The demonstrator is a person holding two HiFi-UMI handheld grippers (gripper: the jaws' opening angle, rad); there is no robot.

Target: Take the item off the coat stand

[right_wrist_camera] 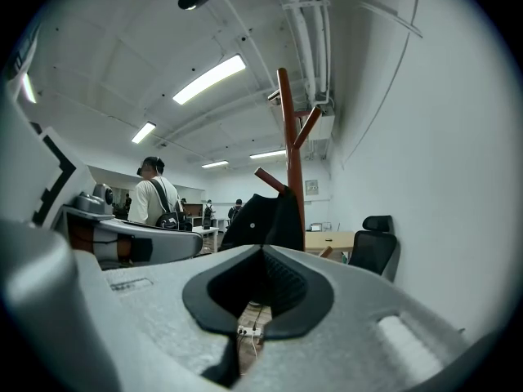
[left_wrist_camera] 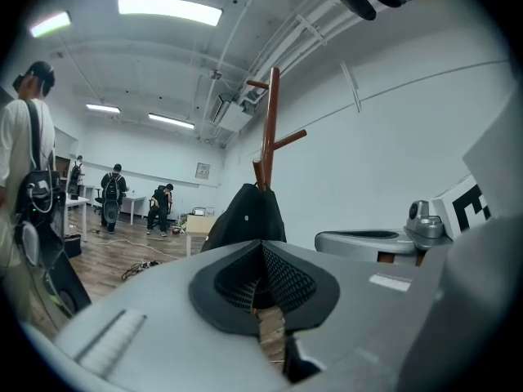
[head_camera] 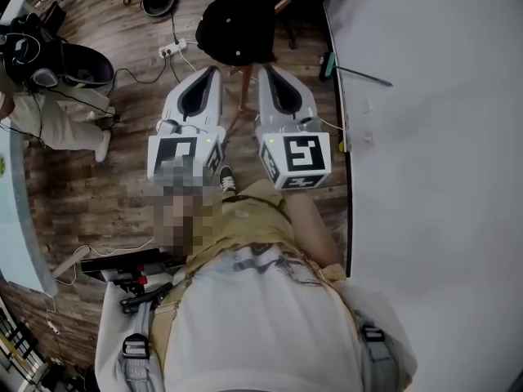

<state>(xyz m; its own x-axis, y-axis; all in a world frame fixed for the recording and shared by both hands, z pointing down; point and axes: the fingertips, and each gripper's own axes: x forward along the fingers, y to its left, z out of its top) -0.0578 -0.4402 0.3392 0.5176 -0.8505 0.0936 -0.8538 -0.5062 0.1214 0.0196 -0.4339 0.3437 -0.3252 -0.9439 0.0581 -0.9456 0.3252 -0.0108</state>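
A black bag-like item hangs on the reddish-brown coat stand, just ahead of both grippers. In the left gripper view the item sits below the stand's pegs, straight beyond my left gripper, whose jaws are shut with nothing between them. In the right gripper view the stand rises above the item, and my right gripper also has its jaws together and empty. Seen from the head, the left gripper and right gripper point side by side at the item, short of touching it.
A white wall runs close along the right. A person stands at the left, with a power strip and cables on the wooden floor. A black office chair and a desk stand behind the stand. More people are far back.
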